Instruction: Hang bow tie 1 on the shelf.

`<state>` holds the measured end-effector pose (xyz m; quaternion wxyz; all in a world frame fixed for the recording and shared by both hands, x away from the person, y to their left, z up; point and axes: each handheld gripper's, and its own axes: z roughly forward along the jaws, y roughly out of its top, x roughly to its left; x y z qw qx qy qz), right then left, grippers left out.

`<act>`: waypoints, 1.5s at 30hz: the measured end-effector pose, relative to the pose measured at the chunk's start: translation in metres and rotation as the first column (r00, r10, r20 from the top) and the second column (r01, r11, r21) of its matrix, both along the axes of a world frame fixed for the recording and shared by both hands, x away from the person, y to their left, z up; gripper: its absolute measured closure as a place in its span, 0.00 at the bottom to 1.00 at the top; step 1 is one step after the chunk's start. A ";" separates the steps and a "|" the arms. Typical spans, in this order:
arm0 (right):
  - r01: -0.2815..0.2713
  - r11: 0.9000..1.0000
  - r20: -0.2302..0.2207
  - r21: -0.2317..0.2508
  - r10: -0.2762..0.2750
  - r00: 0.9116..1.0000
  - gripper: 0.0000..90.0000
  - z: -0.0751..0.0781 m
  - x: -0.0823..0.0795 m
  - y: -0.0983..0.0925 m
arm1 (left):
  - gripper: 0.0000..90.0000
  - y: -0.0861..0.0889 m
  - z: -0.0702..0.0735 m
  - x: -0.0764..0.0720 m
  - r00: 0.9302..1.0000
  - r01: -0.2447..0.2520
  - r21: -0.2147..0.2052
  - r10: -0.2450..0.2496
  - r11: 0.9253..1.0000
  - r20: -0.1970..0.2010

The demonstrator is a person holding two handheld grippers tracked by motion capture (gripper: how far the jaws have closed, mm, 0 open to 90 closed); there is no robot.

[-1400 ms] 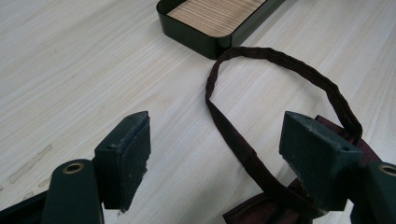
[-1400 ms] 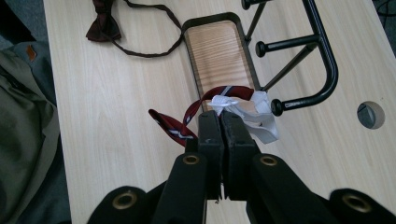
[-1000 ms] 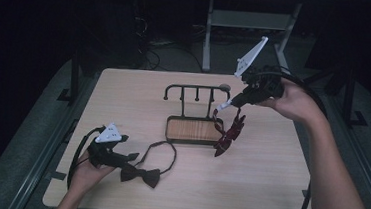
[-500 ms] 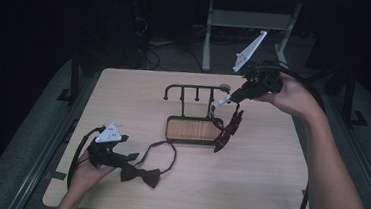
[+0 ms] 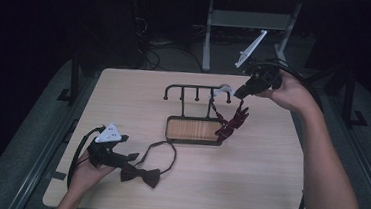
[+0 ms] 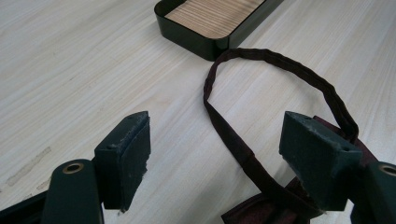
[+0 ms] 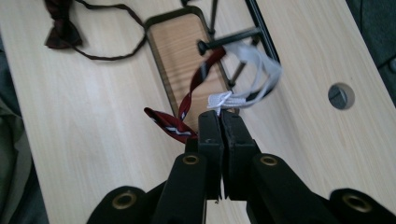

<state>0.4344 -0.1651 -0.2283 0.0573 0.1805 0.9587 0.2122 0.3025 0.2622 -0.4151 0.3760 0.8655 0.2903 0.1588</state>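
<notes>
Tongs number two, one in each of my hands. Nearest me, at about seven o'clock on the table [image 5: 267, 191], my left gripper [image 5: 128, 156] rests low with its jaws standing wide apart and nothing pinched; in its own view the thin strap of one dark bow tie [image 5: 140, 174] loops between them across the wood. That bow tie lies flat just beside the gripper, its strap curling toward the middle.

Farther out, at the centre, stands one black rack [image 5: 194, 91] with a wooden tray base and a row of pegs along its top bar.

Beyond it, at about one o'clock, my right gripper [image 5: 234, 93] is clamped tight on the white elastic loop [image 7: 250, 77] of one red striped bow tie [image 5: 231, 123]. The loop stretches from my jaw tips to the rack's end peg, and the red tie hangs down beside the tray's right end.

One round hole [image 7: 341, 96] shows in the tabletop past the rack.
</notes>
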 end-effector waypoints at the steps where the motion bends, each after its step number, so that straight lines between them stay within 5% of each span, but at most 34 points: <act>1: 0.013 1.000 -0.004 0.000 -0.013 1.000 0.97 -0.004 0.003 -0.004 | 0.27 0.000 0.000 0.000 1.000 0.000 -0.001 0.000 1.000 0.001; 25: 0.124 0.991 -0.061 -0.054 -0.127 0.990 0.96 -0.028 0.024 -0.012 | 0.27 -0.004 0.002 -0.002 1.000 0.013 0.013 -0.013 1.000 0.013; 45: 0.103 0.995 -0.087 -0.008 -0.103 0.991 0.89 -0.043 0.017 -0.023 | 0.28 -0.005 0.001 -0.002 1.000 0.012 0.015 -0.012 1.000 0.001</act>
